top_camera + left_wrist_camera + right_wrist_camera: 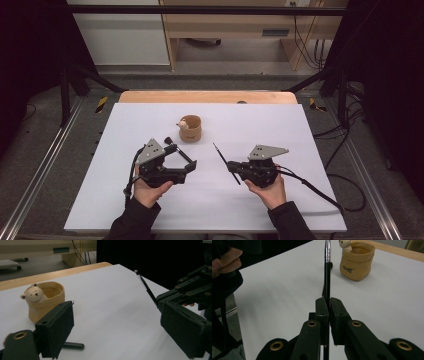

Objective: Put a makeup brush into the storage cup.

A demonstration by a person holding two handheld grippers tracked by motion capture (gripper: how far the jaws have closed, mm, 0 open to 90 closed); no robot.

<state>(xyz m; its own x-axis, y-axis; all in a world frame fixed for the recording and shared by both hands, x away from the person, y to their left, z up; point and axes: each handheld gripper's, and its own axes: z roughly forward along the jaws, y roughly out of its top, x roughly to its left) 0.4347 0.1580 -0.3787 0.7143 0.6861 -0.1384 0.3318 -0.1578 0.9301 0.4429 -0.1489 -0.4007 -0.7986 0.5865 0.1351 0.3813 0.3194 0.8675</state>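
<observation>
While the high view sets both hands low over the white surface [280, 130], we find in the left gripper view a short dark stick-like thing [73, 345] lying just under the near jaw; what it is we cannot tell. The person's hands come up from the near edge, palms under the tools. Our right hand-held gripper [328, 305] is clamped tight on a slim black pen with a silver band [327, 270], pointing toward the tan bear-faced fabric pot [190, 128] at mid-surface. Our left hand-held gripper [186, 159] stands wide apart, gripping nothing.
</observation>
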